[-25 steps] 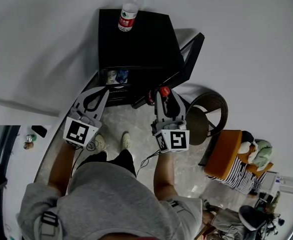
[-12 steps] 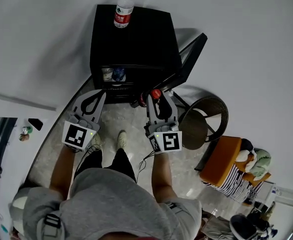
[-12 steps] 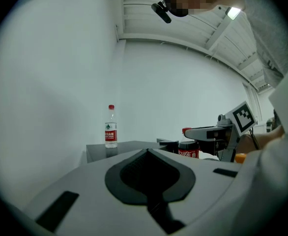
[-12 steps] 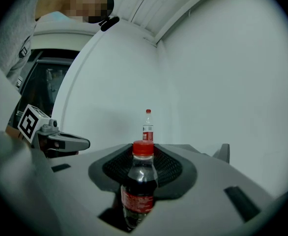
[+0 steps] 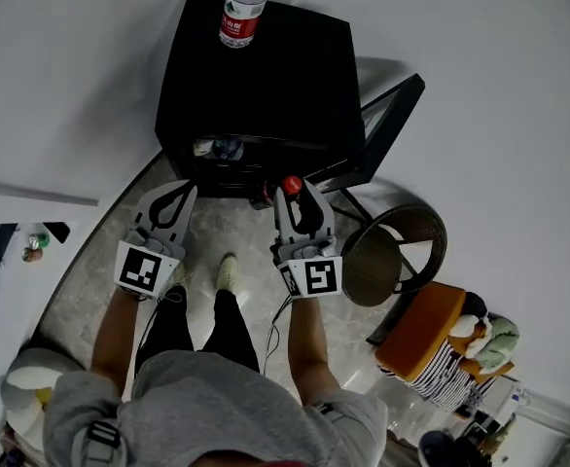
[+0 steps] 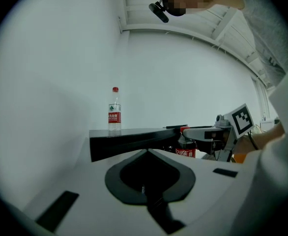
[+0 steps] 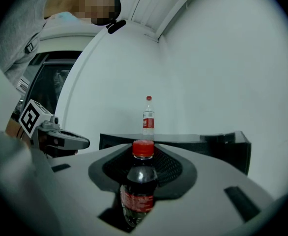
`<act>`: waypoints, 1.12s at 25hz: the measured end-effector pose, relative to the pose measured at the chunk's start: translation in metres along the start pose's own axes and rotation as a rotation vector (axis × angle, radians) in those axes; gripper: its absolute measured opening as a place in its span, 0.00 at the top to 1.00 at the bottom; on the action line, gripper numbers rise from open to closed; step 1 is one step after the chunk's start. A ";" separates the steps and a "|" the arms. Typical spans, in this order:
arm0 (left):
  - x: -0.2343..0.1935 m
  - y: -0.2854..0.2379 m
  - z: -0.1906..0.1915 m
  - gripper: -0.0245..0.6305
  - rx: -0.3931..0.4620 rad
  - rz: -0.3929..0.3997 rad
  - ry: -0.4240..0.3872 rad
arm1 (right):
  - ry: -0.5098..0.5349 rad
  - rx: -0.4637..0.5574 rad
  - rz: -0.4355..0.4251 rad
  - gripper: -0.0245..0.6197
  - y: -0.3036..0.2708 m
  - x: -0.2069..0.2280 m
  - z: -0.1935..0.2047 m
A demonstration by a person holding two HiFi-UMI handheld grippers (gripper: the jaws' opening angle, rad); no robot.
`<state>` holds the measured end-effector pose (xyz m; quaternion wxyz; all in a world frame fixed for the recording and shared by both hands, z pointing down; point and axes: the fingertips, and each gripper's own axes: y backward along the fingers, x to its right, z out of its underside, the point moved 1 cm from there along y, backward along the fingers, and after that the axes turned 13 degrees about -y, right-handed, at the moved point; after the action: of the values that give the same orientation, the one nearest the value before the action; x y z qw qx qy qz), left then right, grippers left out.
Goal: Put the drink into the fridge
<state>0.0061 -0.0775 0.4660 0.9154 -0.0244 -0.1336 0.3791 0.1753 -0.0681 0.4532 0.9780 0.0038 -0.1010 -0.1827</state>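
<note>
A black mini fridge (image 5: 256,76) stands against the wall, its door (image 5: 387,125) swung open to the right. My right gripper (image 5: 295,193) is shut on a cola bottle (image 5: 292,185) with a red cap, held upright just in front of the open fridge; in the right gripper view the cola bottle (image 7: 139,191) stands between the jaws. My left gripper (image 5: 186,191) hangs beside it on the left, its fingertips together and nothing held. In the left gripper view the fridge (image 6: 134,137) lies ahead at jaw height.
A water bottle (image 5: 238,13) with a red label stands on the fridge top. Small containers (image 5: 222,149) sit on a shelf inside. A round dark stool (image 5: 392,246) is right of the door, an orange cushion (image 5: 431,314) beyond it. The person's shoe (image 5: 229,270) is on the tile floor.
Both grippers have sunk and edged toward the fridge opening. The fridge now looms larger in the head view. The cola bottle stays in the right gripper.
</note>
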 end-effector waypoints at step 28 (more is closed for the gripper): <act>-0.006 -0.050 0.159 0.96 -0.081 -0.129 0.012 | -0.013 -0.079 -0.077 0.74 -0.115 0.079 0.200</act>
<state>-0.0052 -0.1257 0.6247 0.9369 -0.0550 -0.1444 0.3135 0.1665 -0.1976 0.6597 0.9689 -0.0319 -0.0999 -0.2239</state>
